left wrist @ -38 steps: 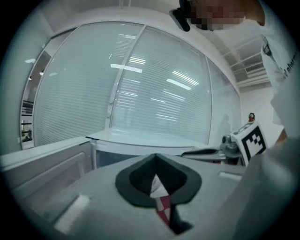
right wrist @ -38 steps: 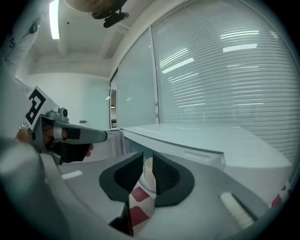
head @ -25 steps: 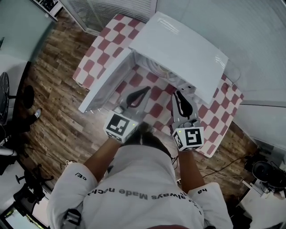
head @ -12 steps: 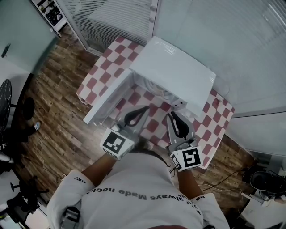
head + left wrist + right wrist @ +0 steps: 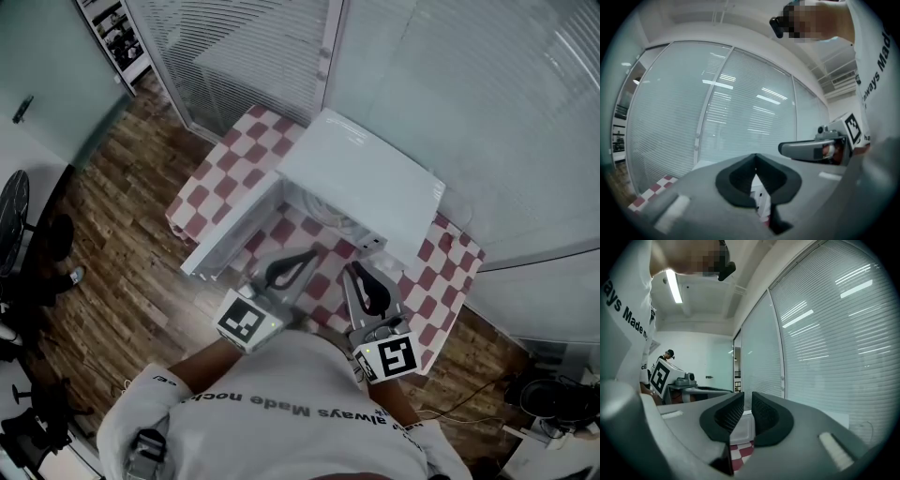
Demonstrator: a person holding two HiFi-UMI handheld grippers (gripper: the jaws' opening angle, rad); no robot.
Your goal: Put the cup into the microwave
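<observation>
Left gripper (image 5: 300, 260) is sitting closed, gripping nothing. Right gripper (image 5: 360, 277), at its 3 o'clock, is gaping narrowly, empty. Open-doored microwave (image 5: 361, 183) is standing at 12 o'clock.

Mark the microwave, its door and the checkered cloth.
microwave (image 5: 361, 183): head view, on the white top panel.
door (image 5: 225, 236): head view, middle of the open panel.
checkered cloth (image 5: 217, 173): head view, bare patch left of the microwave.
</observation>
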